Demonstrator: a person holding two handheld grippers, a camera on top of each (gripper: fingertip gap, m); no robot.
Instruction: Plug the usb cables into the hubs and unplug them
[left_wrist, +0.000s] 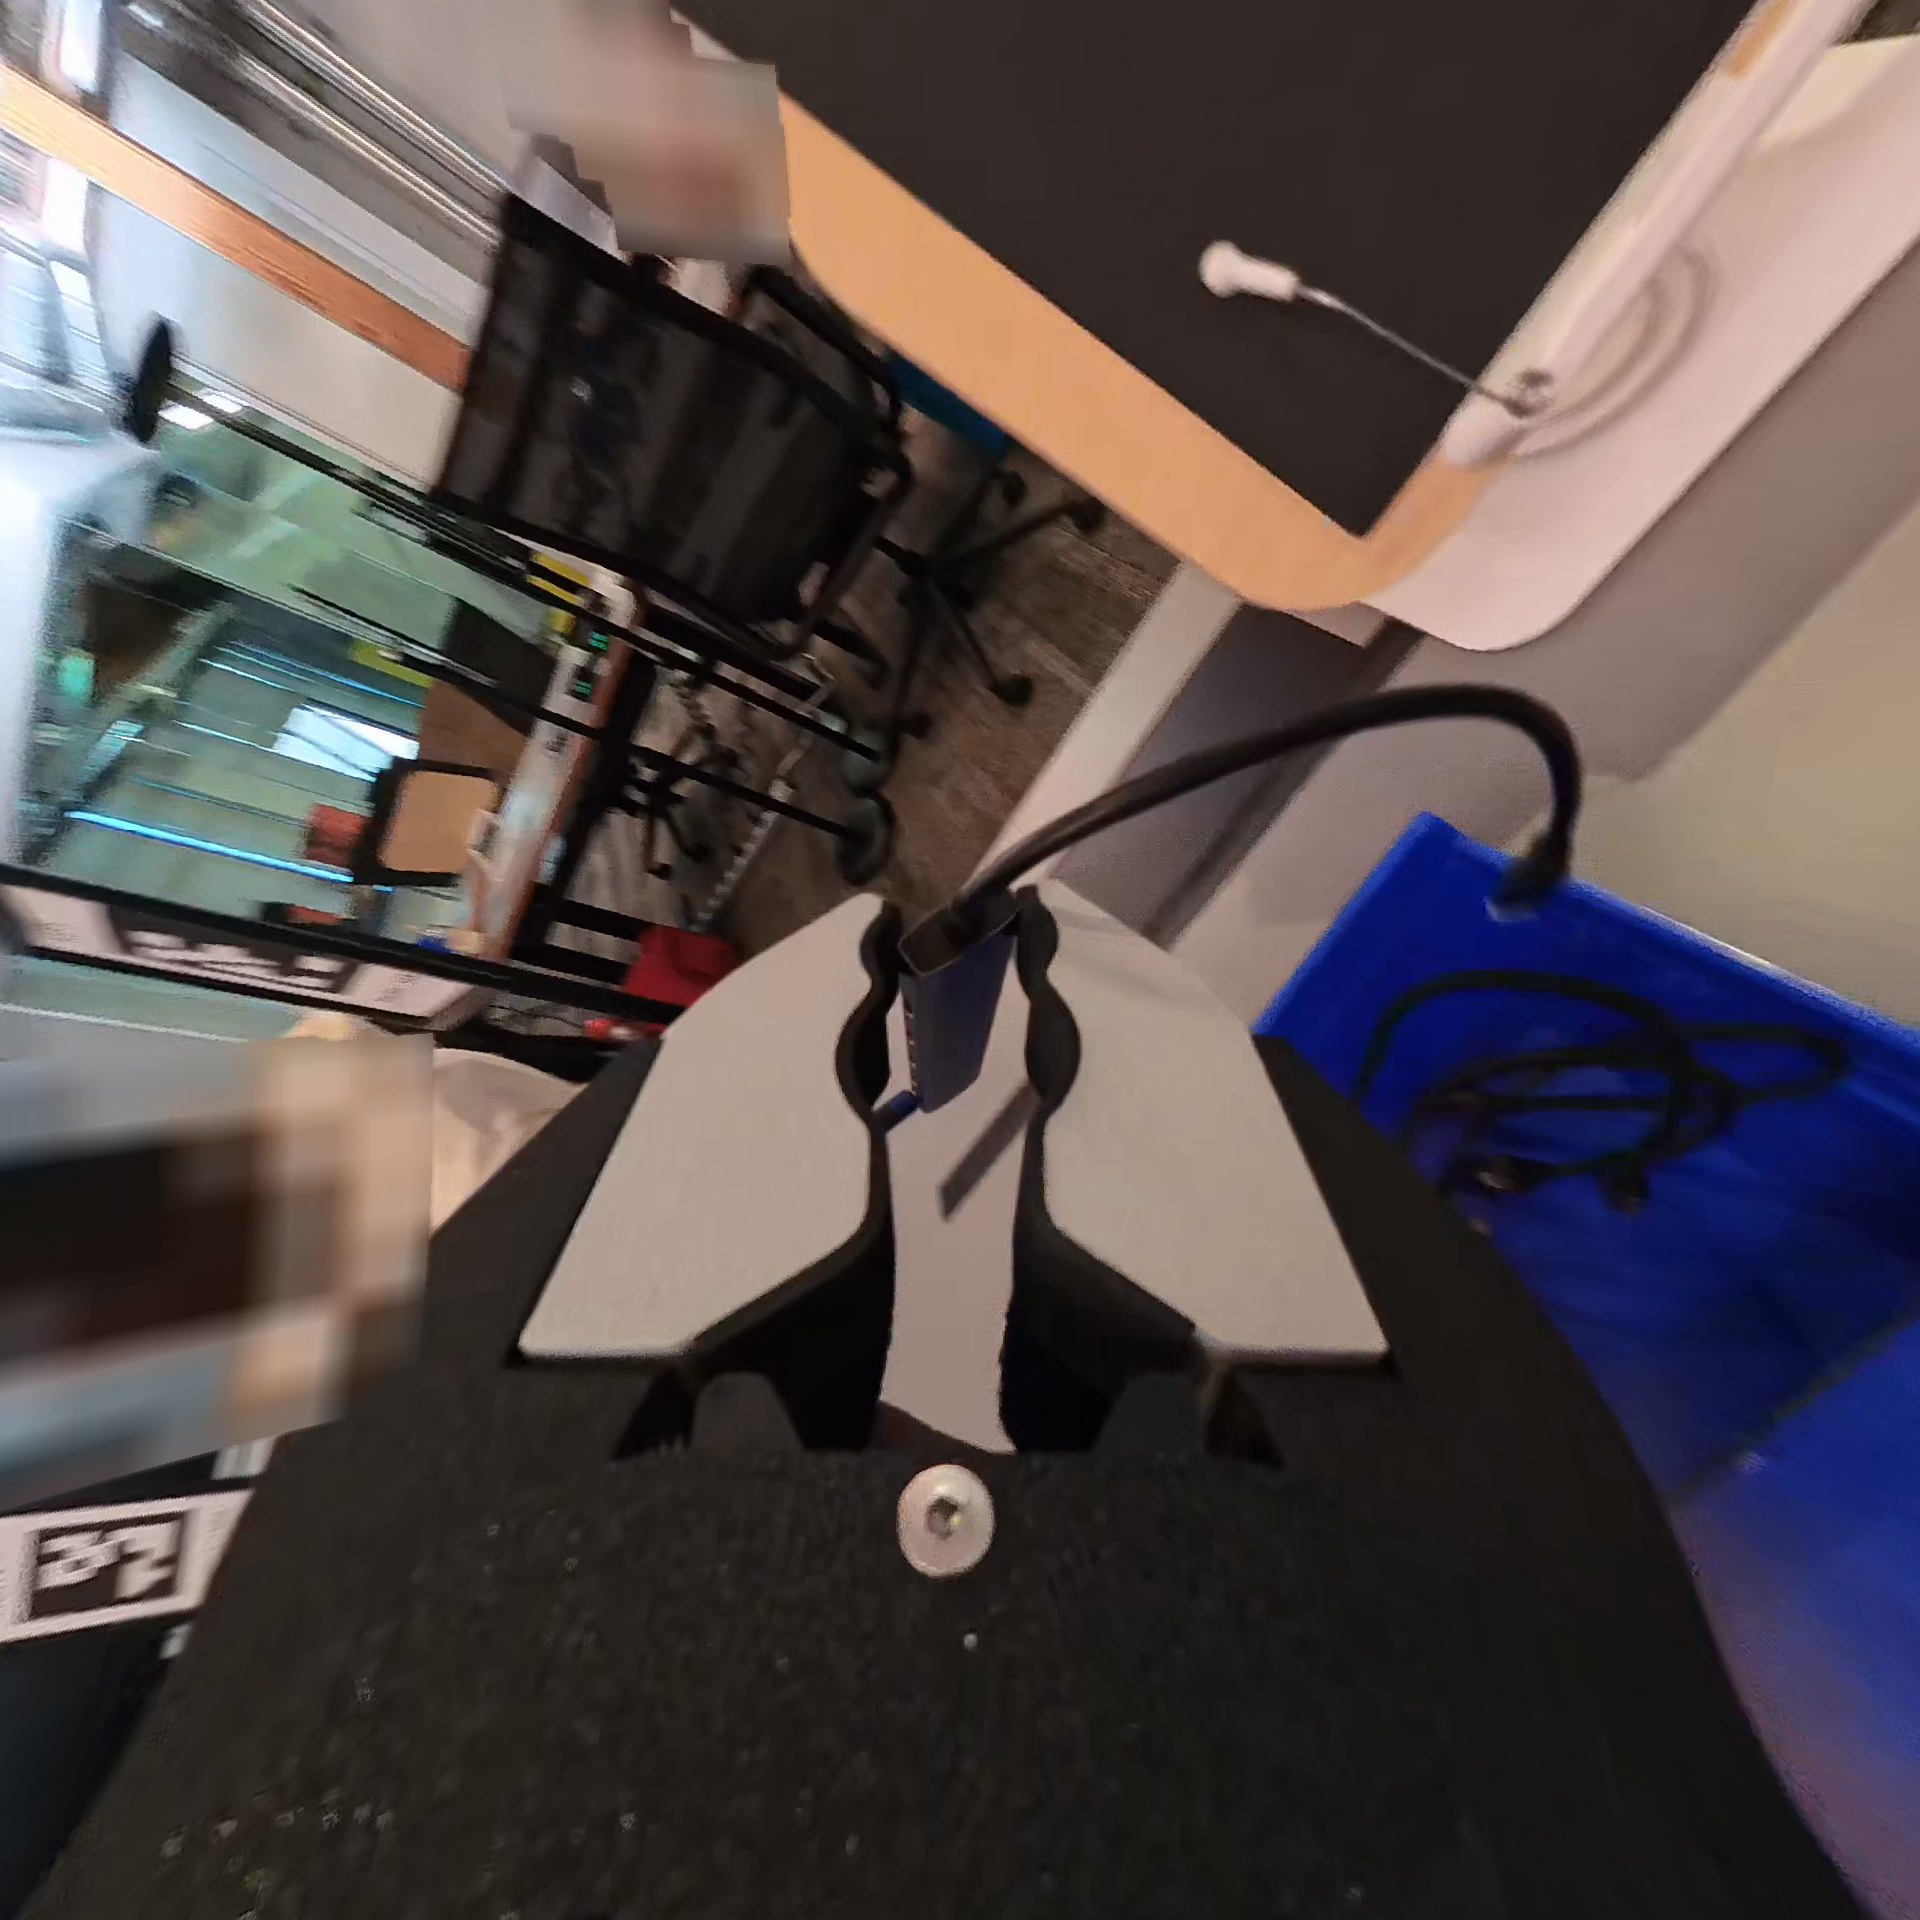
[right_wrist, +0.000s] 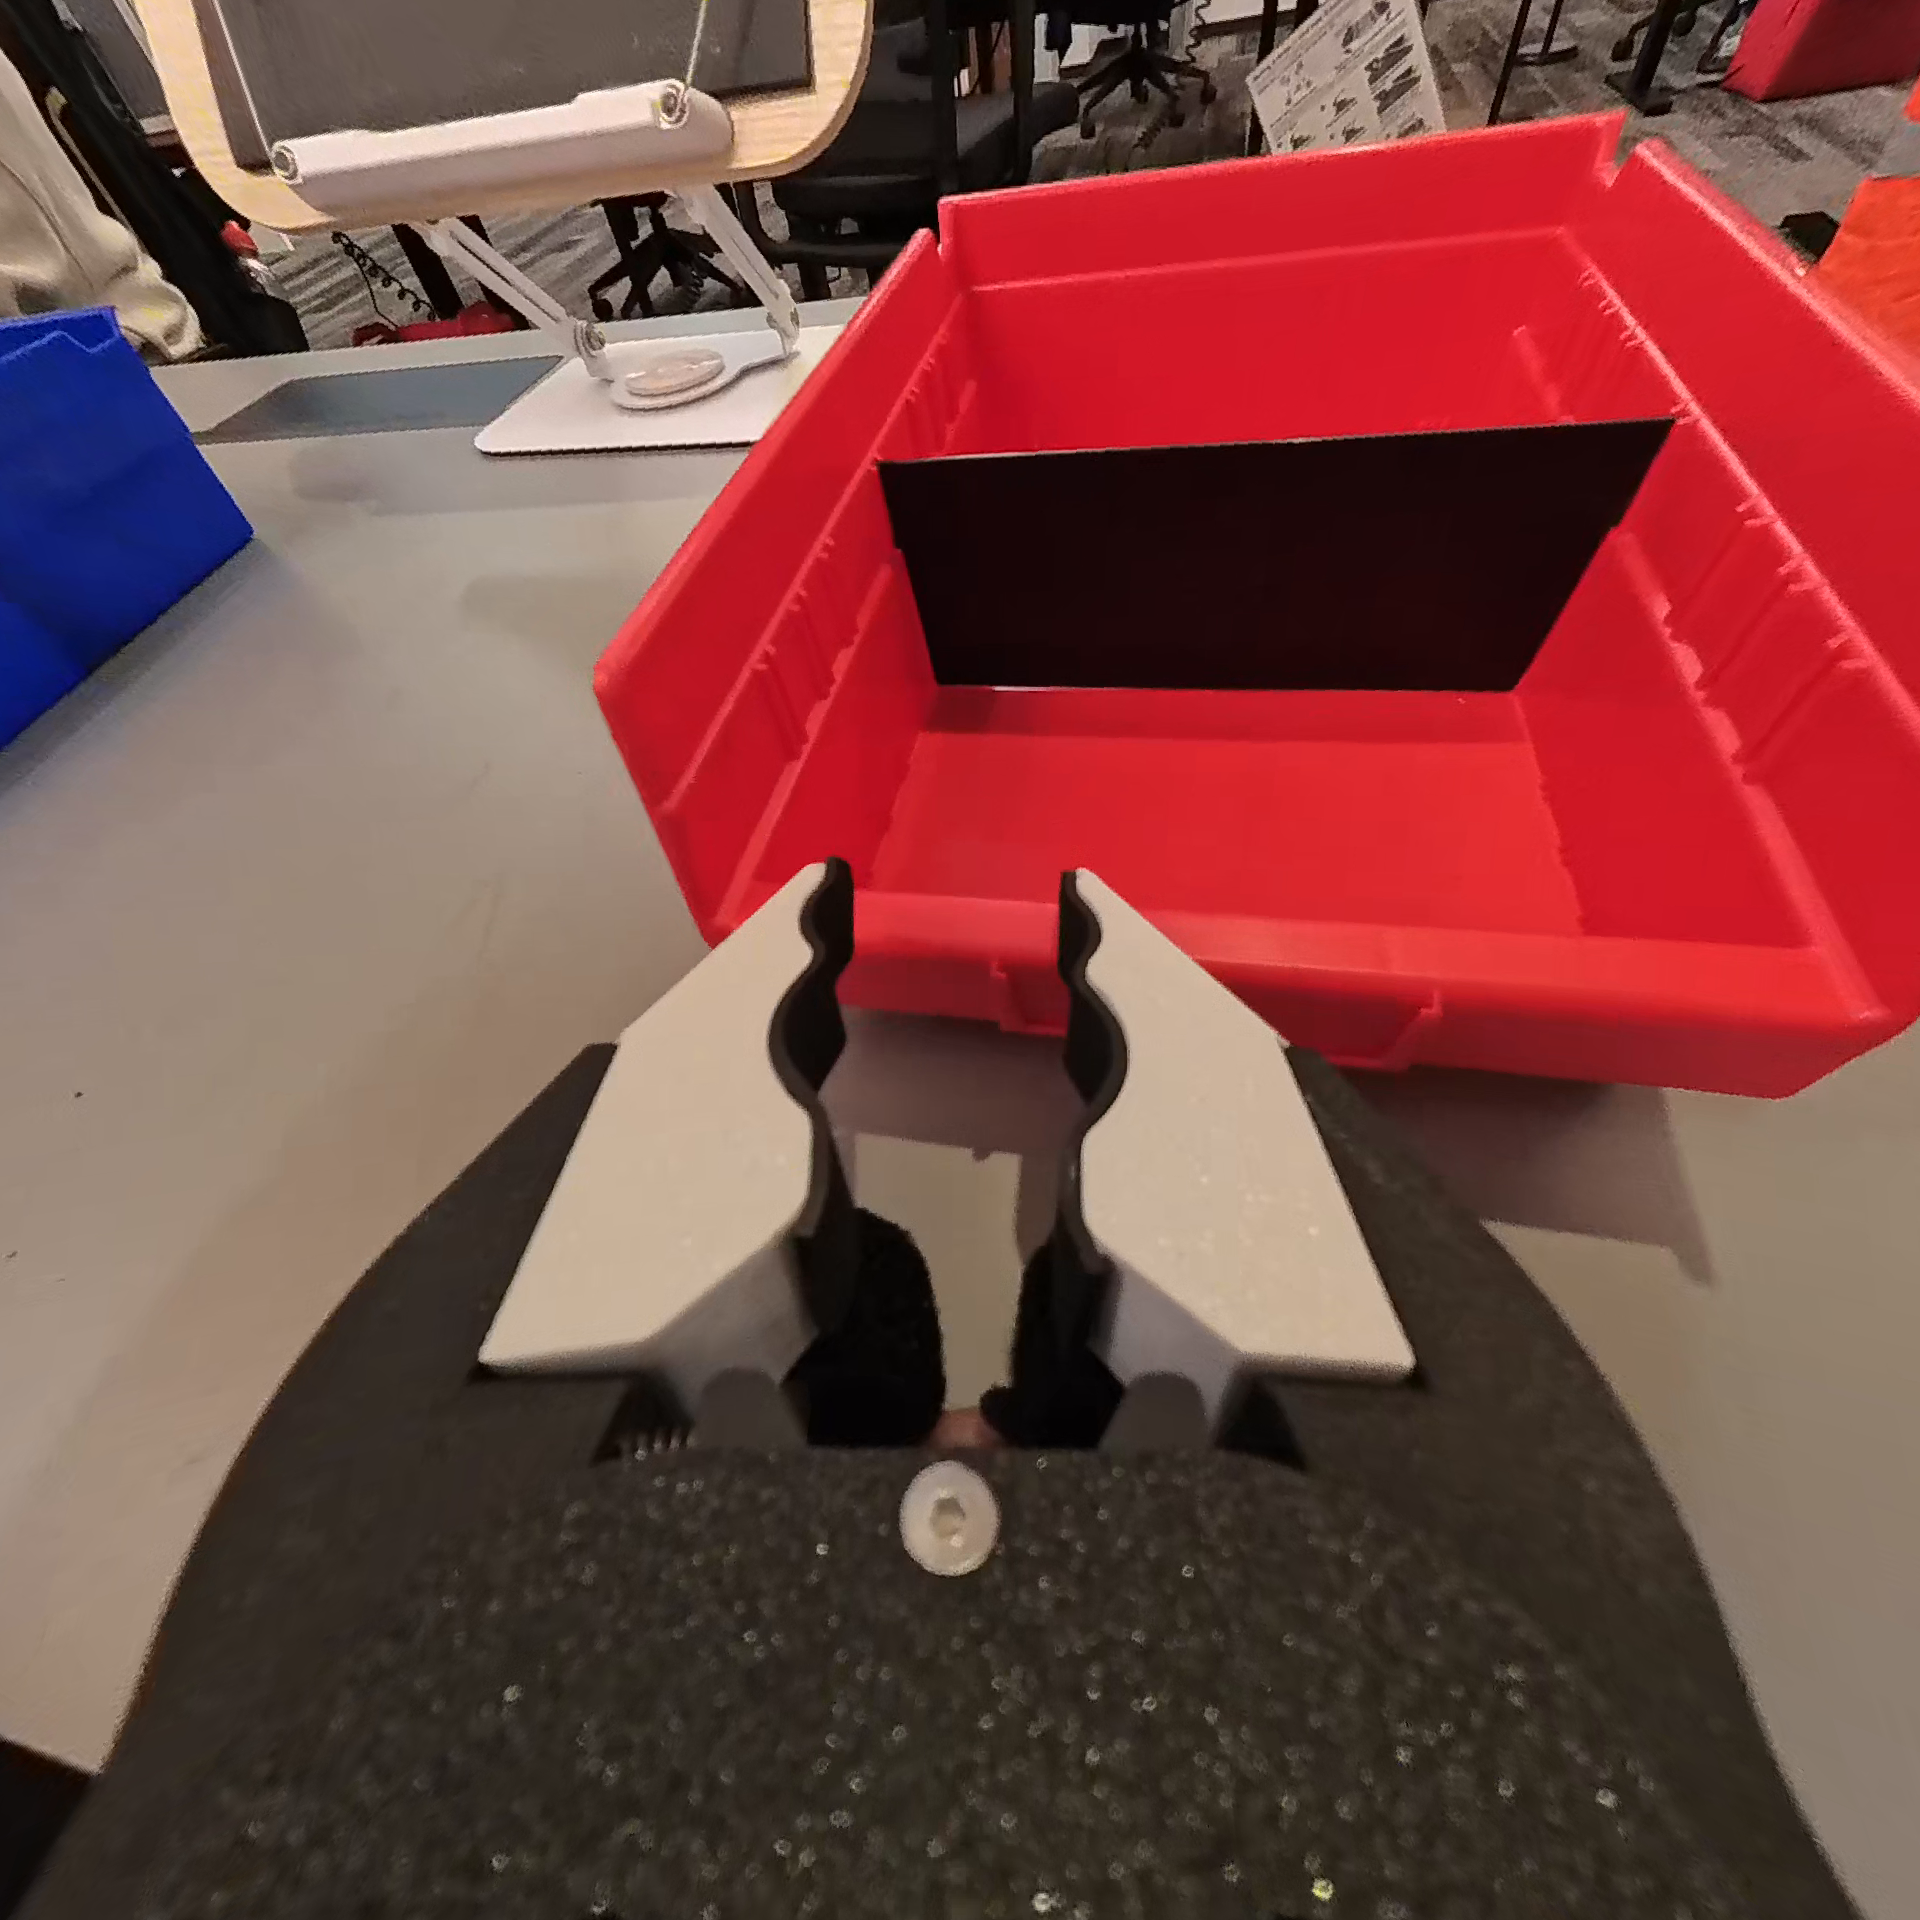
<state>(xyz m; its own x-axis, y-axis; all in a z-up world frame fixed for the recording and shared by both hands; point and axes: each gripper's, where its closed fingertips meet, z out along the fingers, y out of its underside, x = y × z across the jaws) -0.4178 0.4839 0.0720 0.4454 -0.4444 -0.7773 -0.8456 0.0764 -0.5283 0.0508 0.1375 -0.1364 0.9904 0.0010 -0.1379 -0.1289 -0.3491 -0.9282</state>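
Hub (left_wrist: 951, 1003), blue and slim, sits pinched between my left tongs (left_wrist: 954, 925) right at centre frame of the left wrist view, their tips clamped on its sides so it stands end-up in the gap. A black cable (left_wrist: 1299, 738) leaves its top end, arcs up and over to the right, and its far plug hangs just above the rim of the blue bin (left_wrist: 1621, 1299) at right of frame. Inside that bin, a loose tangle of more black cables (left_wrist: 1579, 1091) lies on the floor. The whole view is tipped sideways and blurry: a black screen (left_wrist: 1195, 208) with a wood-coloured edge fills the upper right, office chairs (left_wrist: 675, 468) show at upper left. Over on the right wrist view, my right tongs (right_wrist: 954, 914) are spread apart with nothing between them, hovering low over the grey table (right_wrist: 312, 831) at lower centre, tips just in front of the near wall of the red bin (right_wrist: 1247, 987). That bin fills the right half, a black divider (right_wrist: 1247, 561) standing across its middle. A corner of the blue bin pokes in at the left edge.
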